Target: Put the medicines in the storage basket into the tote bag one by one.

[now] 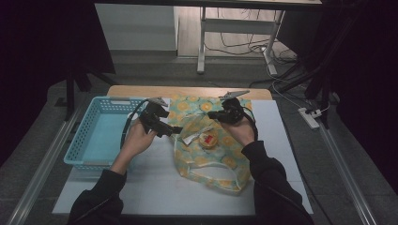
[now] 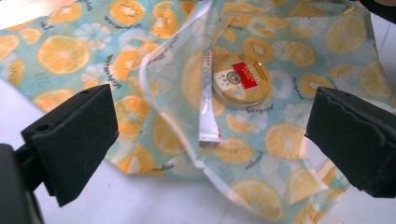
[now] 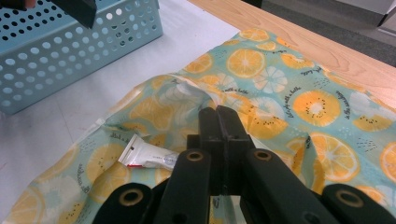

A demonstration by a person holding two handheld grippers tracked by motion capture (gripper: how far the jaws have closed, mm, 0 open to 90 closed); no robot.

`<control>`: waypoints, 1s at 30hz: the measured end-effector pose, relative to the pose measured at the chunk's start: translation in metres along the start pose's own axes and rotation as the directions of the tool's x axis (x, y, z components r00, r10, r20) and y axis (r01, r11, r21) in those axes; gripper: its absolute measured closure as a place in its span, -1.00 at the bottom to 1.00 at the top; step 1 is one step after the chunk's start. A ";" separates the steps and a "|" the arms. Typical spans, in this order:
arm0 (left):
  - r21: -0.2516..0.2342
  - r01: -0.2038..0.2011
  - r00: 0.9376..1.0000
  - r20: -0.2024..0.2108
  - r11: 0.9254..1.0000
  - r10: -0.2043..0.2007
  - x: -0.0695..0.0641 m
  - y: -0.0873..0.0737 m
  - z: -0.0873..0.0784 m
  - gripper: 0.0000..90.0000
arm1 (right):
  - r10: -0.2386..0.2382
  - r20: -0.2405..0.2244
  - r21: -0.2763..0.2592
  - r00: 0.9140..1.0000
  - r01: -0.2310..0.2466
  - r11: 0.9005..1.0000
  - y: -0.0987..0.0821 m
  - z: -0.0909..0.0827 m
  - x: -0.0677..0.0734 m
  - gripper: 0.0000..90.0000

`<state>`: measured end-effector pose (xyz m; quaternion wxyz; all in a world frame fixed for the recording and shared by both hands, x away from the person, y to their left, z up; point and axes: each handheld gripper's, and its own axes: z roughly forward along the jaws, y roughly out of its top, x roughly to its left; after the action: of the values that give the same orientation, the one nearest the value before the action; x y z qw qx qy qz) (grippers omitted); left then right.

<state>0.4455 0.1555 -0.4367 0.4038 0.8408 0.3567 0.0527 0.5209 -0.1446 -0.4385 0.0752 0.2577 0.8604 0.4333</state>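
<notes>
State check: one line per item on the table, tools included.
Left tool: open, nothing between its jaws, poised over the bag.
Right tool: shut, resting on the bag's top layer; whether it pinches the film I cannot tell.
Fruit-print bag: lying flat, mouth edge lifted and gaping.
Round tin: flat inside the bag, lid on.
White tube: lying inside the bag beside the tin.
Blue basket: upright, empty.

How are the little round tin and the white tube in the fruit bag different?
The round tin is flat, circular and gold-coloured with a red label on its lid; the white tube is long, thin and pale with a red band at one end. The tin lies lid-up; the tube lies on its side beside it. Both rest inside the fruit bag.
</notes>
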 end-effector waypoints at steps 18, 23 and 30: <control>-0.004 0.027 0.996 -0.085 1.000 -0.027 0.021 -0.028 -0.031 -0.98 | -0.007 -0.005 -0.008 1.000 0.007 1.000 0.003 -0.002 0.004 1.00; -0.022 0.037 0.992 -0.119 0.999 -0.039 0.028 -0.038 -0.044 -0.99 | -0.012 -0.008 -0.015 1.000 0.012 1.000 0.005 -0.004 0.006 1.00; -0.022 0.068 0.981 -0.183 0.997 -0.071 0.042 -0.051 -0.058 -0.98 | -0.019 -0.015 -0.031 1.000 0.019 0.999 0.011 -0.006 0.011 1.00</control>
<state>0.4261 0.2408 -0.4422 0.3772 0.8164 0.4209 0.1185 0.5136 -0.1385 -0.4251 0.0769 0.2450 0.8566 0.4475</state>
